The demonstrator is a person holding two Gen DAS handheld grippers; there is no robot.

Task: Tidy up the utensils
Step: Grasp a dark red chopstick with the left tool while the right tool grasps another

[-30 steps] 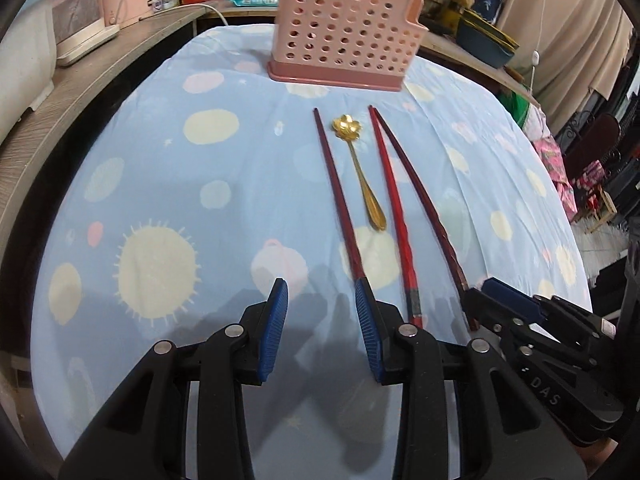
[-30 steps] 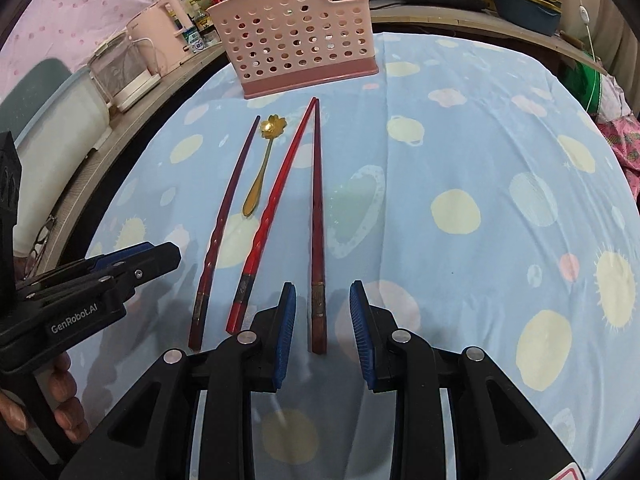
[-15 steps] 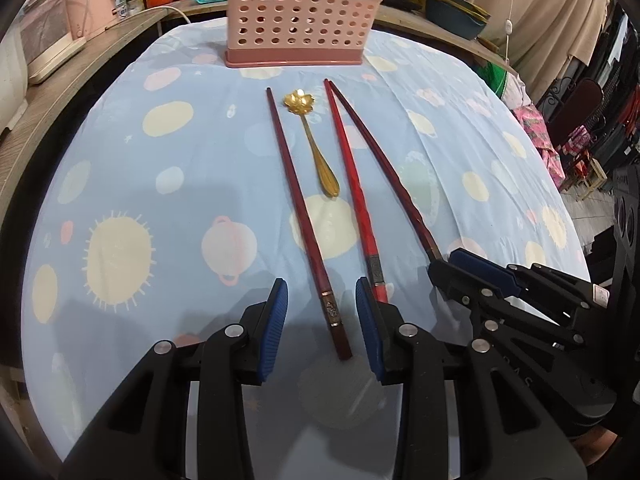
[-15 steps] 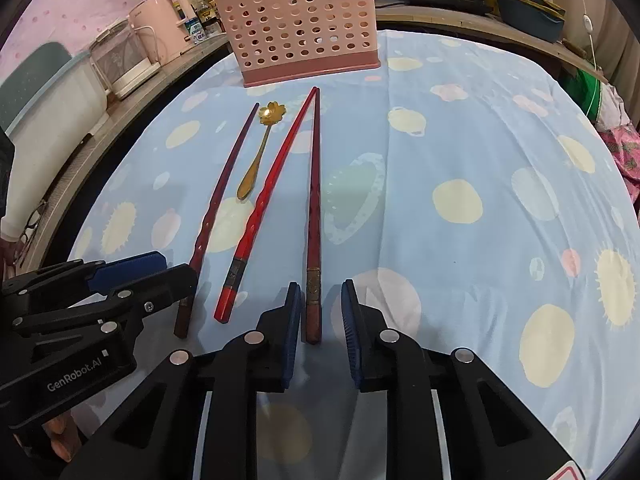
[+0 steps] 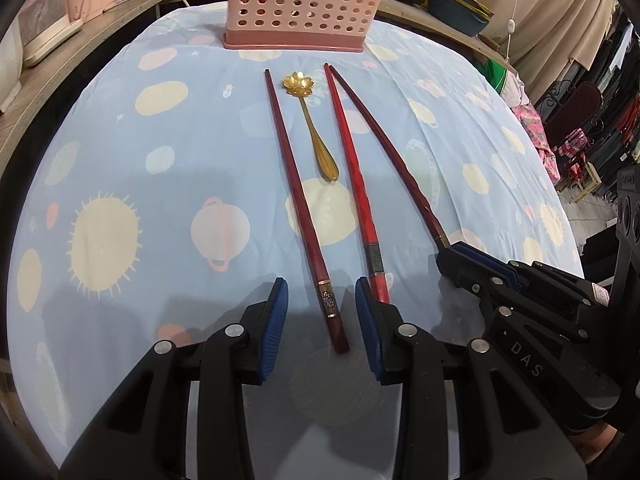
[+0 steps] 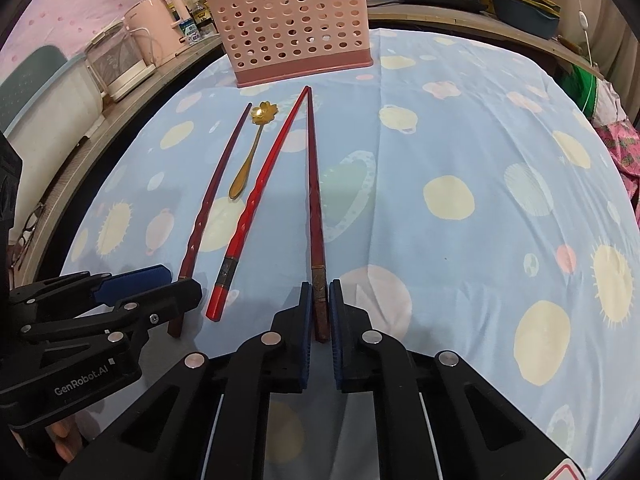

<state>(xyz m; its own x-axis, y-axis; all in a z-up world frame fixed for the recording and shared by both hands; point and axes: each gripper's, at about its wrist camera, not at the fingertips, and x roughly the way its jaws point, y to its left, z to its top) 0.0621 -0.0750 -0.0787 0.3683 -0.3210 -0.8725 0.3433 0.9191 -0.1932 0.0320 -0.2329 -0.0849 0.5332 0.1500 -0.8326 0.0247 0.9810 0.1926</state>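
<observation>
Right wrist view: right tongs point(image 6: 319, 312) nearly closed on rigid, slippery dark-red chopstick point(image 6: 314, 216) butt; left tongs point(image 5: 322, 320) open, straddling another chopstick point(image 5: 298, 196); grip thick ends

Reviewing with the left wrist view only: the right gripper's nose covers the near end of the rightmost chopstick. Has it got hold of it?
Observer: In the right wrist view, the right gripper has its pads close on either side of the rightmost chopstick. Only slivers of gap show, so I cannot confirm firm contact.
Operator: My view cuts off the top of the pink basket. Anything in it?
Observer: The right wrist view shows the whole rim of the pink basket. It steps up at the right end, and no utensil handle sticks up above it.
</observation>
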